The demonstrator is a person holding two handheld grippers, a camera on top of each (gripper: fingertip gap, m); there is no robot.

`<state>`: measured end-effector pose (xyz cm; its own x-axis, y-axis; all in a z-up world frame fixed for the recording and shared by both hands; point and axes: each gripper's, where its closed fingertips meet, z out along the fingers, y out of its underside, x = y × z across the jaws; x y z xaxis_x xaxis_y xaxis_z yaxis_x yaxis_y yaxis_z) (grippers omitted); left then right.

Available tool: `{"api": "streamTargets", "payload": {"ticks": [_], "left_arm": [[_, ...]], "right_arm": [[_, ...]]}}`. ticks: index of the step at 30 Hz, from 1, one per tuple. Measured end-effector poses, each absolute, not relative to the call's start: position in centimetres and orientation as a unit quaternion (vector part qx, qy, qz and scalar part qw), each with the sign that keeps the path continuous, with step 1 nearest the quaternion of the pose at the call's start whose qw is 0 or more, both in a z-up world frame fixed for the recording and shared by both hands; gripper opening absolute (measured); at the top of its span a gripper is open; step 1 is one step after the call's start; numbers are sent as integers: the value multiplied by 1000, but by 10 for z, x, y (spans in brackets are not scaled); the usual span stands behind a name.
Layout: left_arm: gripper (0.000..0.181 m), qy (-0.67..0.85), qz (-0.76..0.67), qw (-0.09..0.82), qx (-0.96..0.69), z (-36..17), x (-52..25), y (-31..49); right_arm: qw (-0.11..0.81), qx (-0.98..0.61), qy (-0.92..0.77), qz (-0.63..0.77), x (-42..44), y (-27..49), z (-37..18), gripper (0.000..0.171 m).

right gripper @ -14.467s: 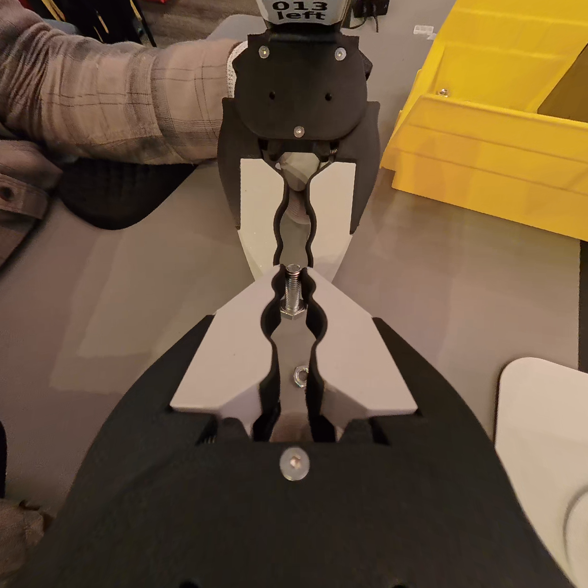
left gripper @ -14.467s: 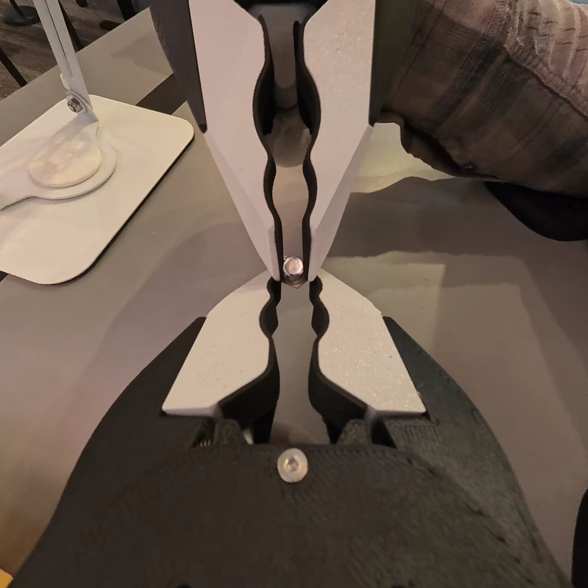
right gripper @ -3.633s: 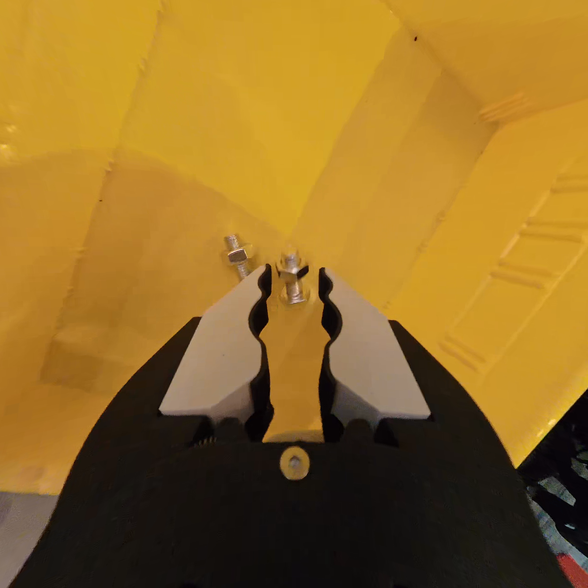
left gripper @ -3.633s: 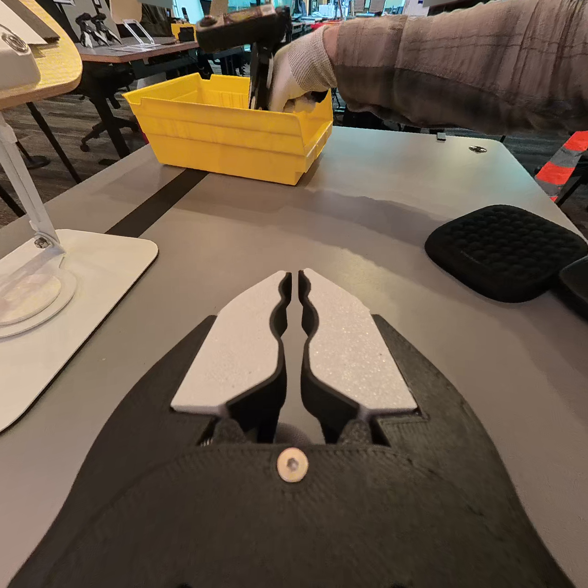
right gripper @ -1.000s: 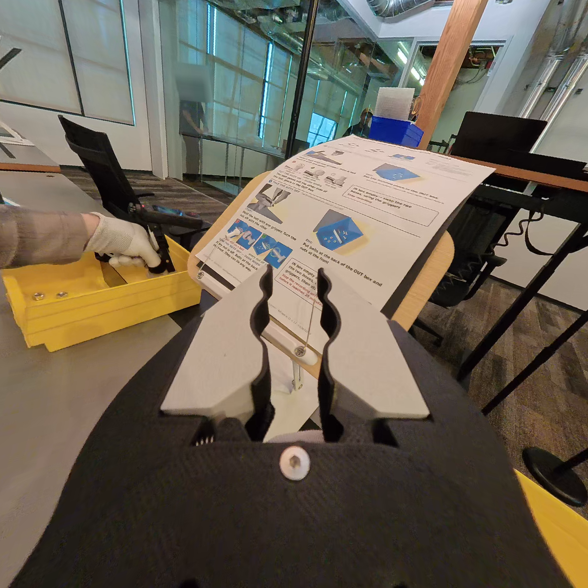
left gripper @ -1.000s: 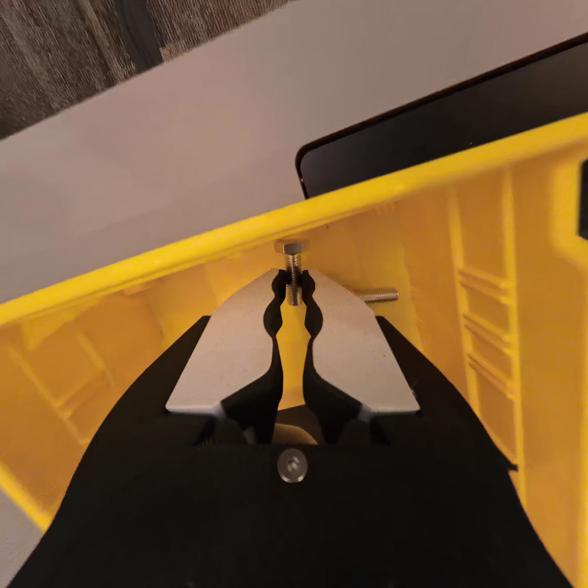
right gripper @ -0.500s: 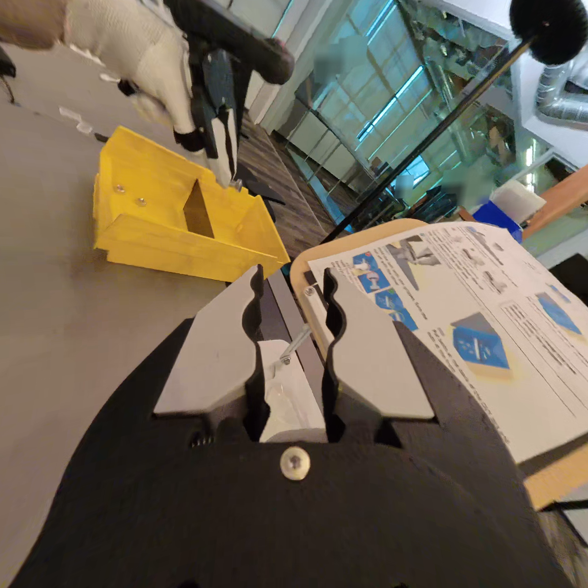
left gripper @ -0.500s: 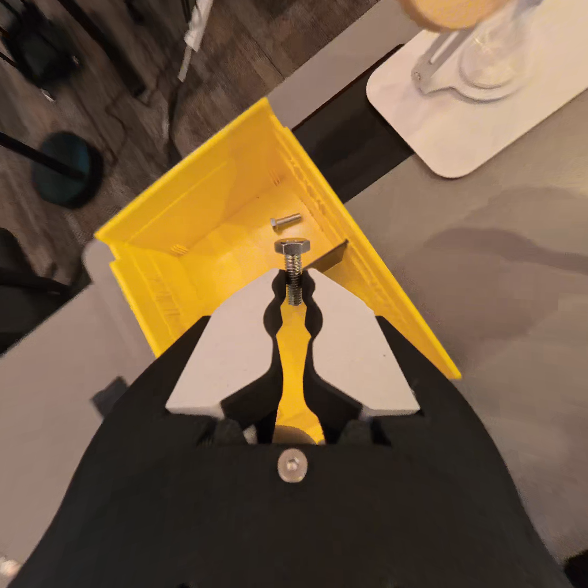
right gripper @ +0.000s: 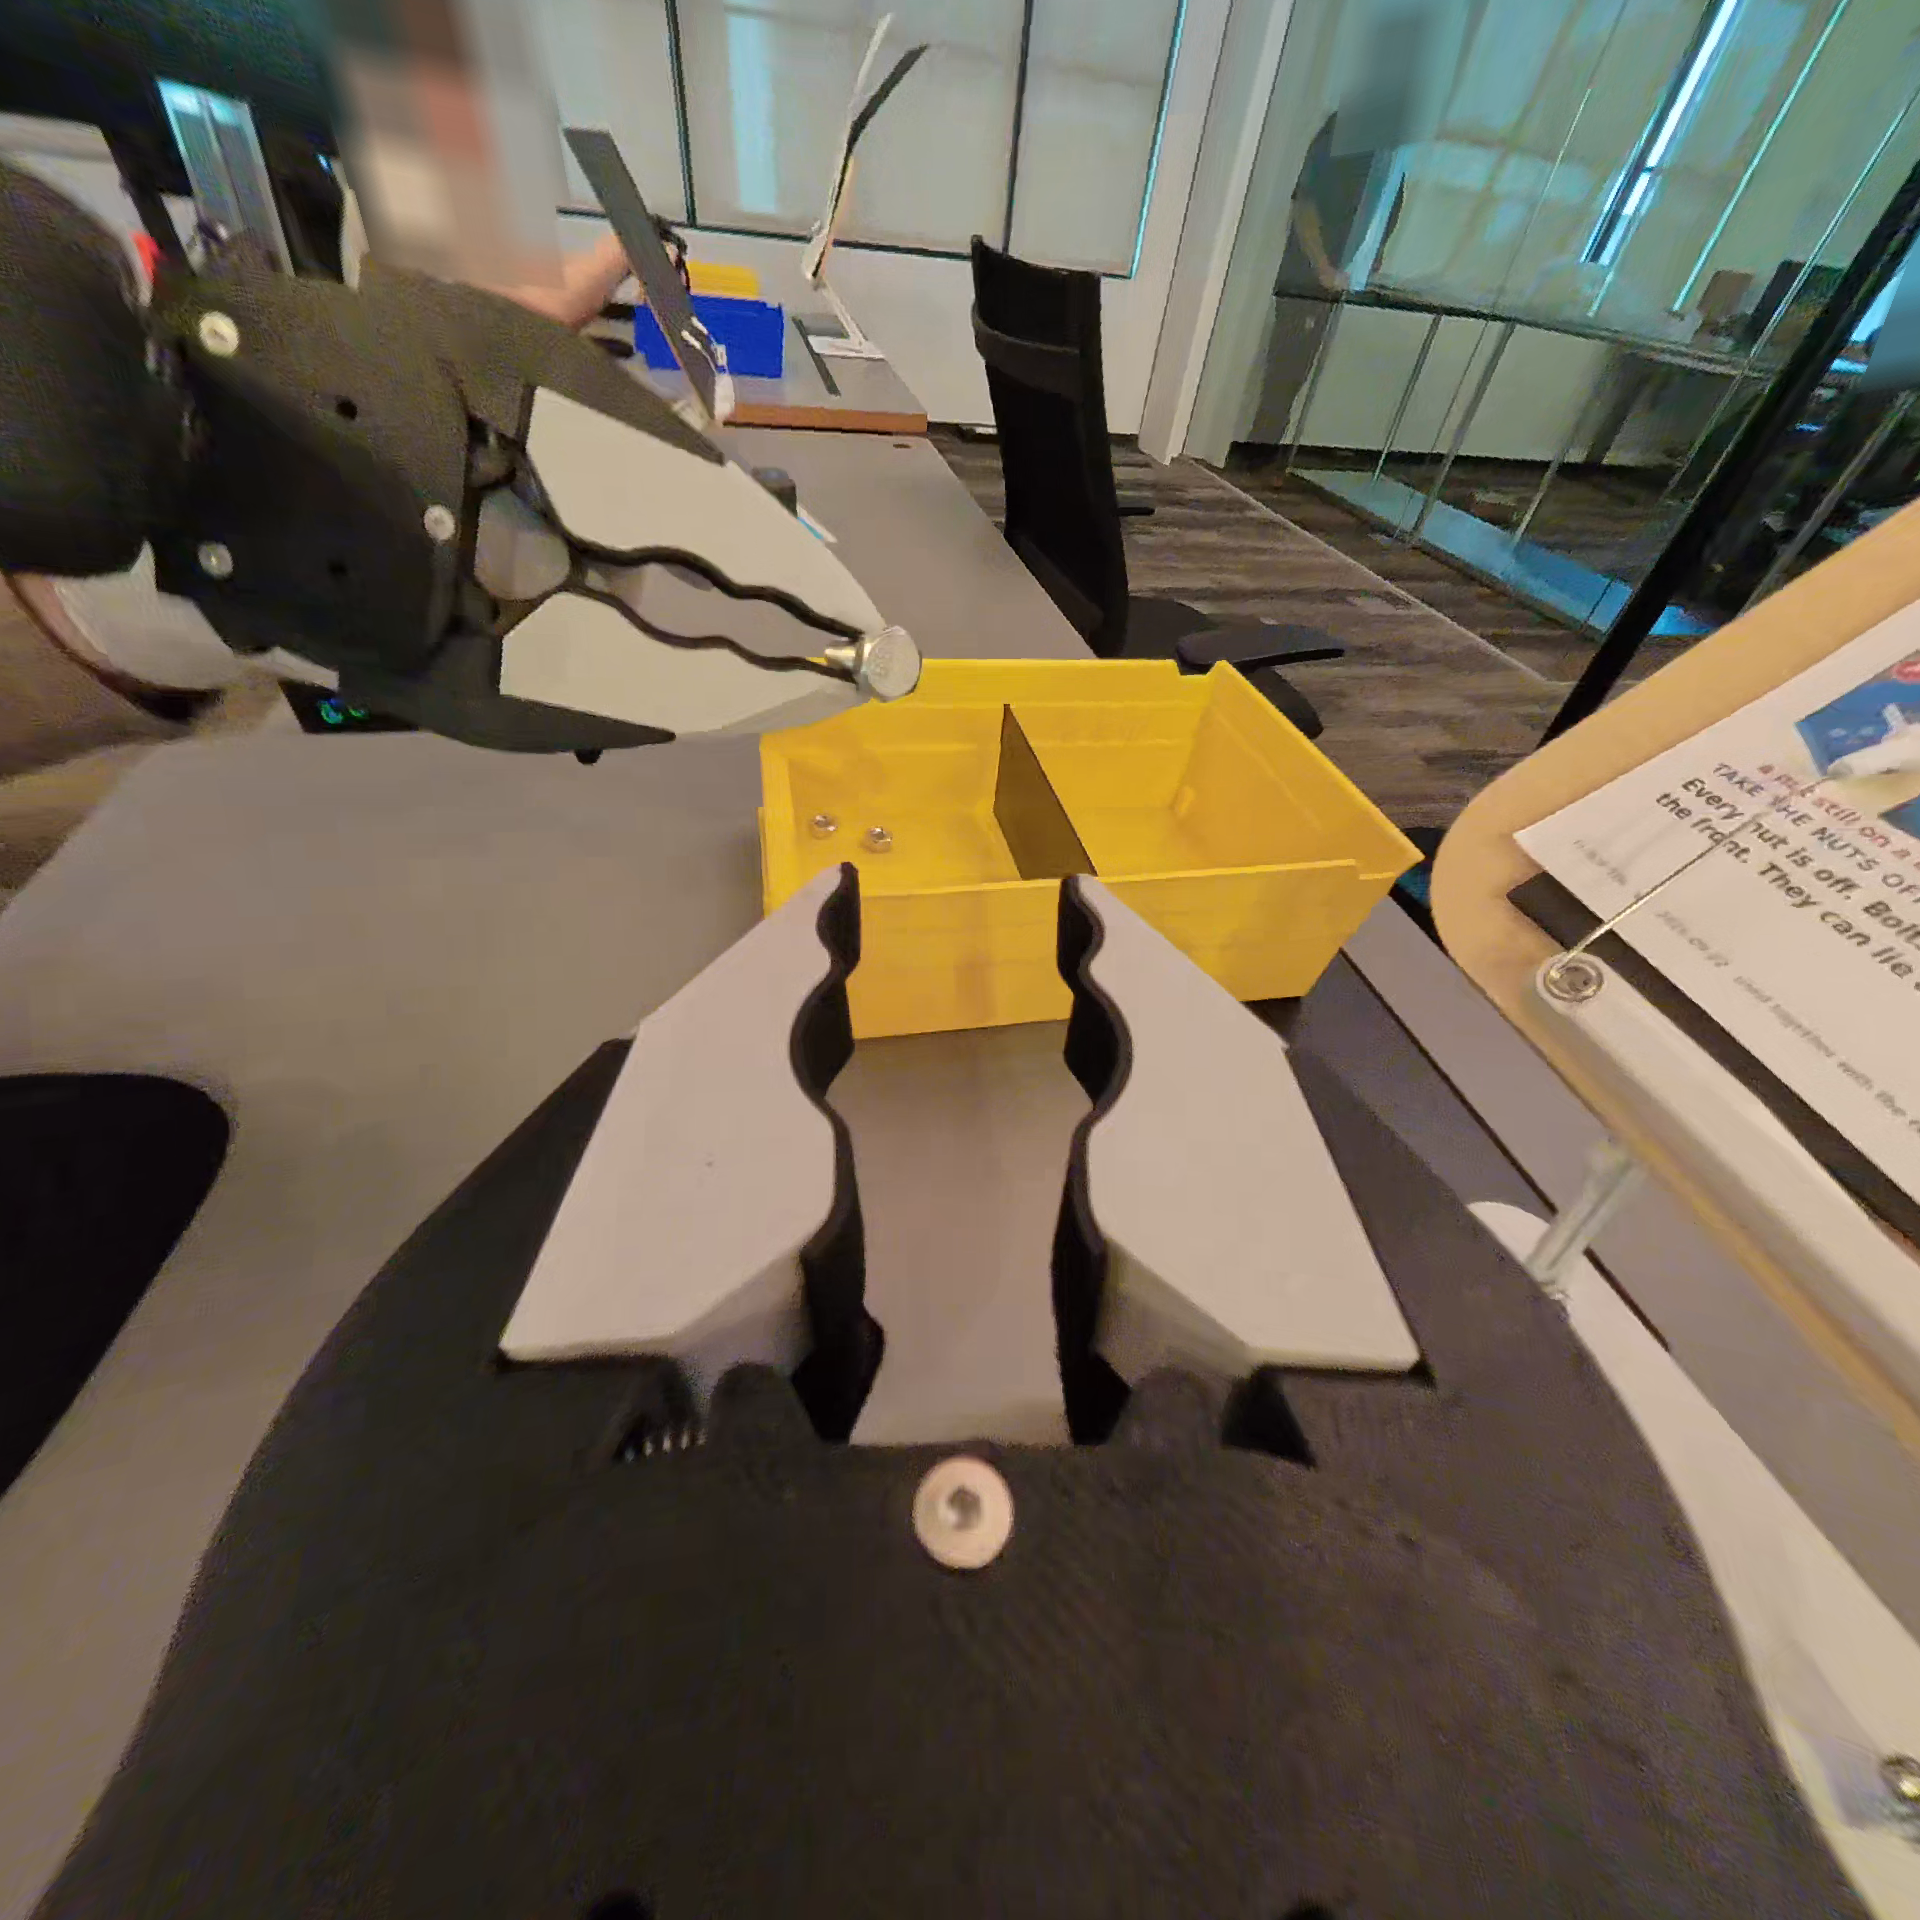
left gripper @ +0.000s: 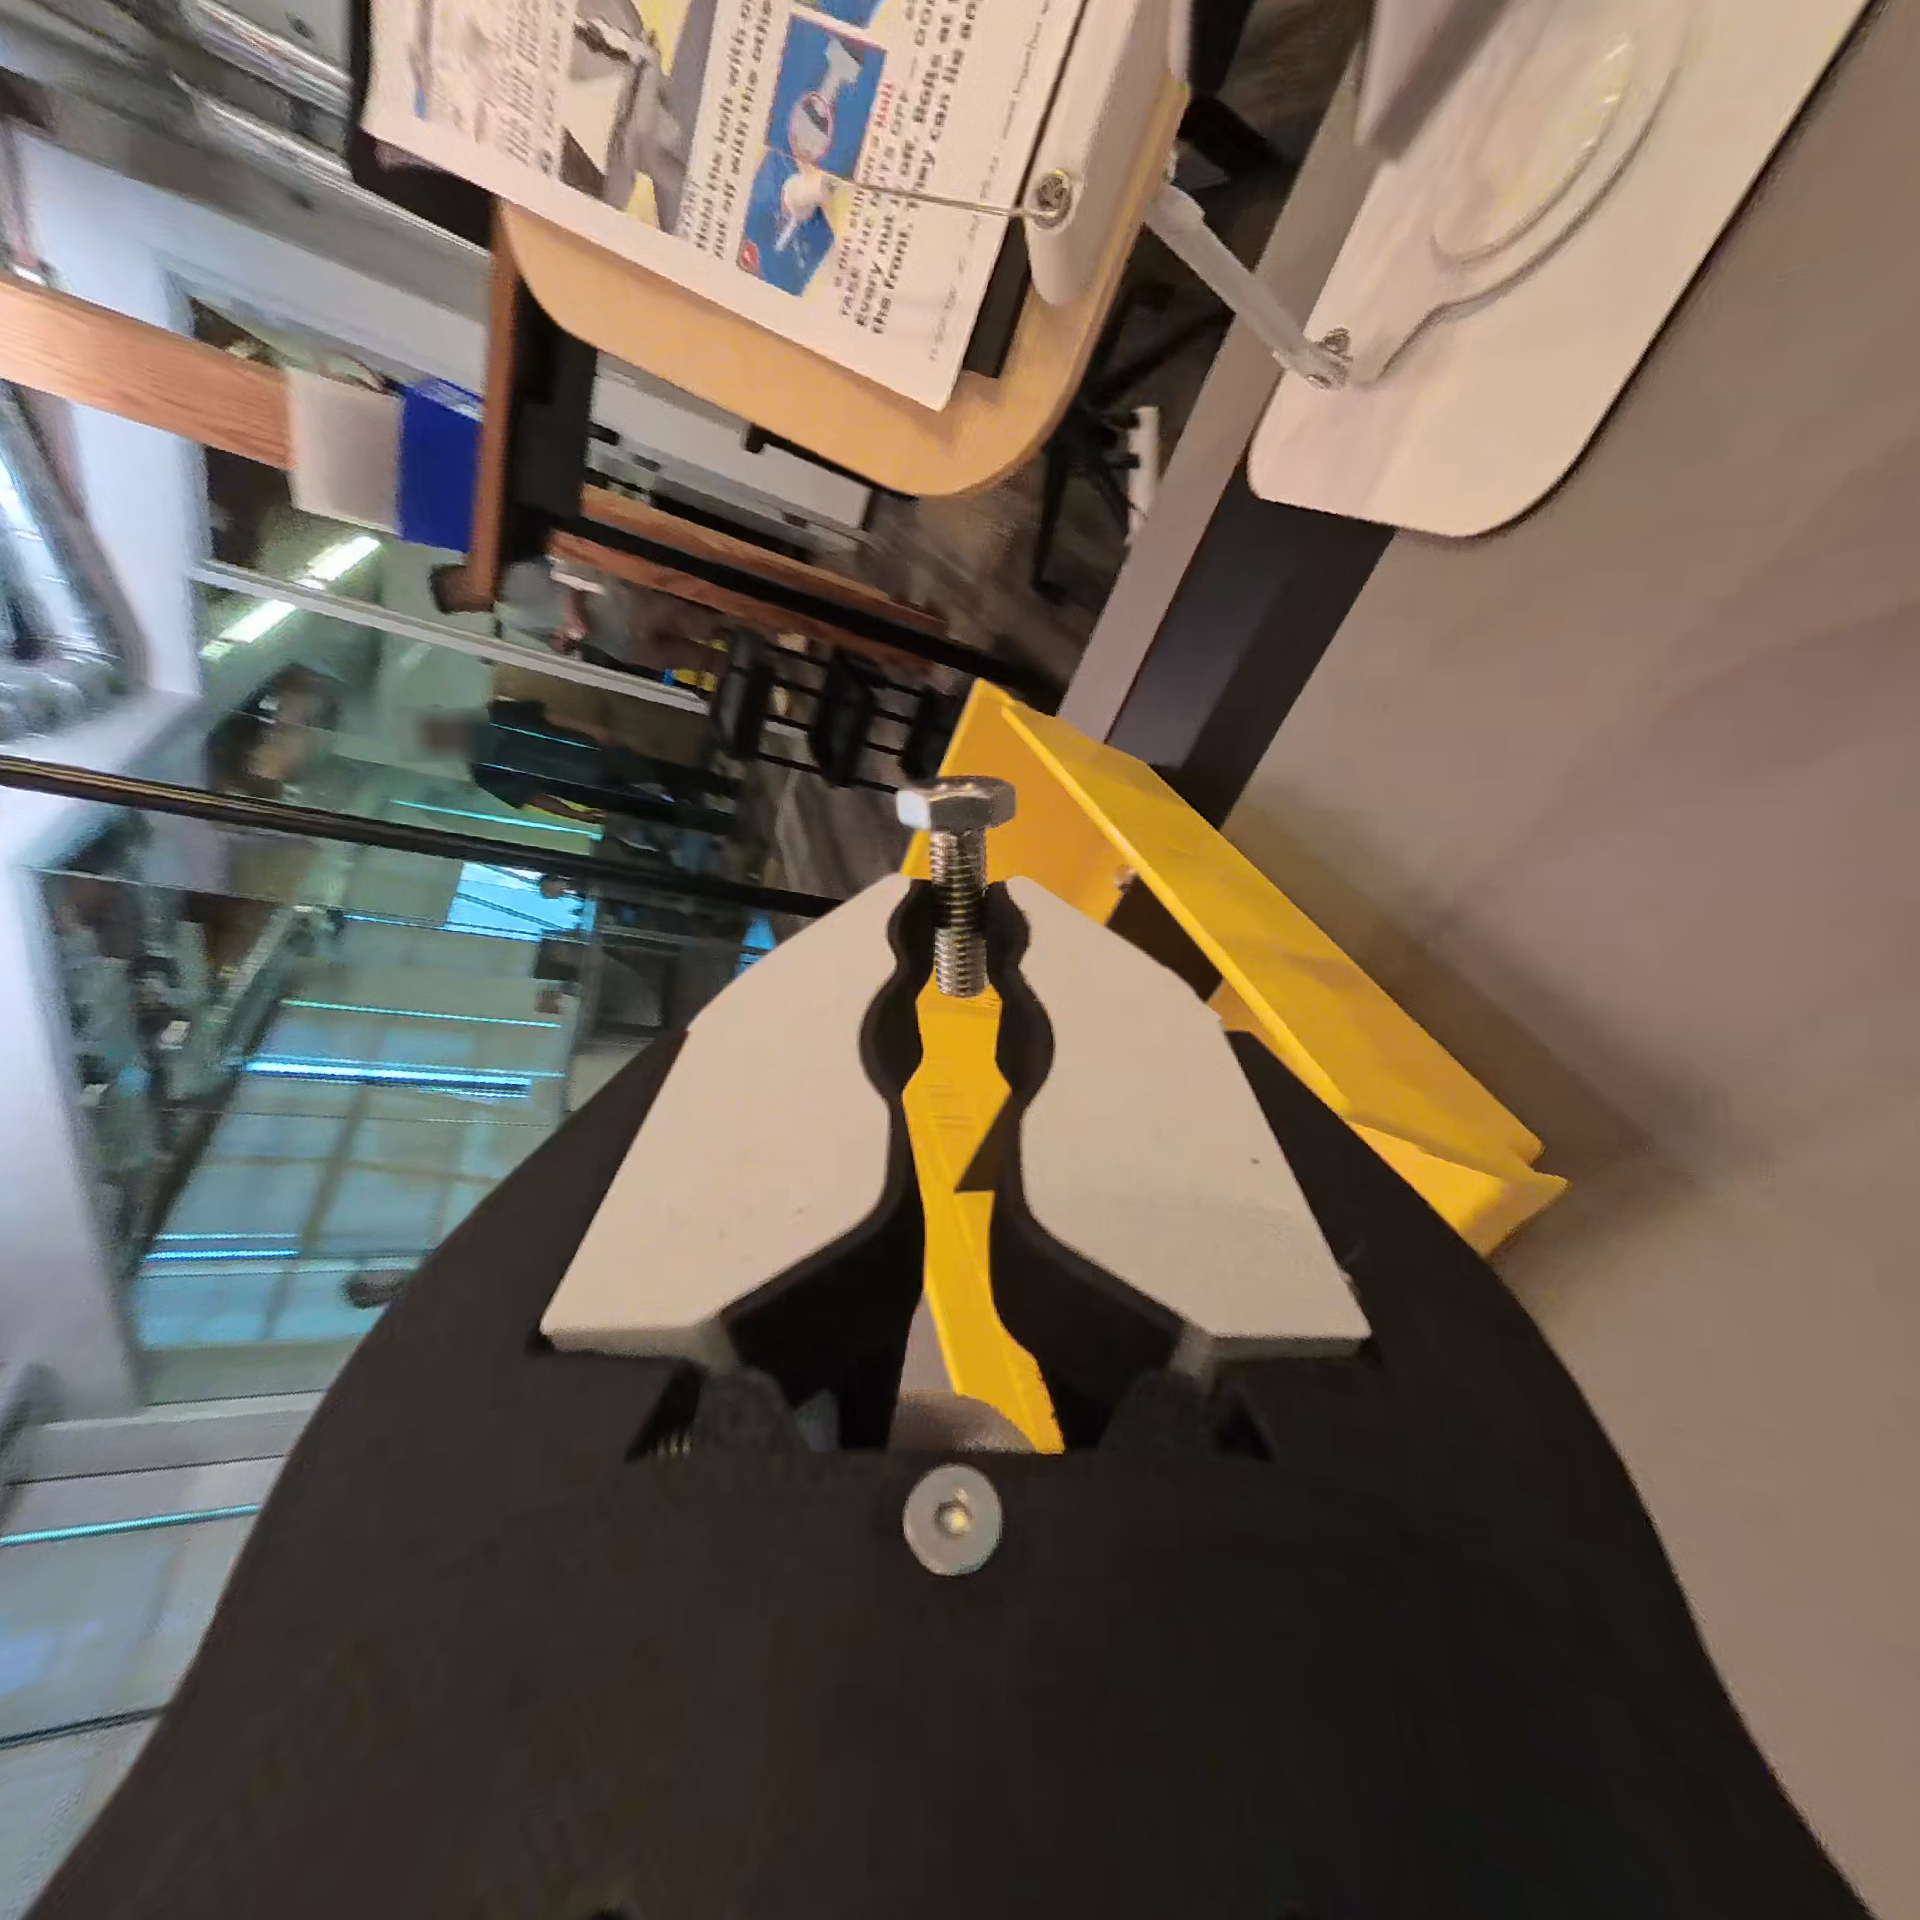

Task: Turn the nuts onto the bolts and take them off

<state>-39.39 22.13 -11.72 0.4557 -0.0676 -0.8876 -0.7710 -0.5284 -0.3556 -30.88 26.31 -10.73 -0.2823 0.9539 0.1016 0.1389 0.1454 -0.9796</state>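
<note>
My left gripper [left gripper: 956, 914] is shut on a silver bolt [left gripper: 956, 883], gripping the threaded shaft with the hex head sticking out past the tips. In the right wrist view the left gripper [right gripper: 852, 665] is in the air at upper left, above and left of the yellow bin [right gripper: 1195, 914], with the bolt [right gripper: 883, 662] head at its tip. My right gripper [right gripper: 956, 925] is open and empty, low over the grey table, pointing at the bin's front wall. Two loose nuts [right gripper: 850, 831] lie in the bin's left compartment. The right compartment looks empty.
A wooden clipboard stand with an instruction sheet [right gripper: 1766, 883] stands at the right on a white base [left gripper: 1455, 416]. A black pad [right gripper: 94, 1195] lies on the table at left. The yellow bin [left gripper: 1299, 997] is tilted in the left wrist view. A black office chair [right gripper: 1060, 436] stands behind the table. My hands' fingertips stand some 10 centimeters from each other.
My left gripper has lifted the bolt out of the yellow bin and rolled sideways, away from it. My right gripper has swung round to face the bin, still open.
</note>
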Motion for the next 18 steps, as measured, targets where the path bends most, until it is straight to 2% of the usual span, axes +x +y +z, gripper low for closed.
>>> {"api": "streamTargets", "payload": {"ticks": [8, 18], "left_arm": [[10, 337, 553, 433, -627, -88, -372, 221], [10, 408, 581, 416, -568, -93, -343, 235]], "right_arm": [[405, -437, -612, 521, -310, 261, -104, 46], [390, -417, -582, 579, -319, 228, -97, 44]]}}
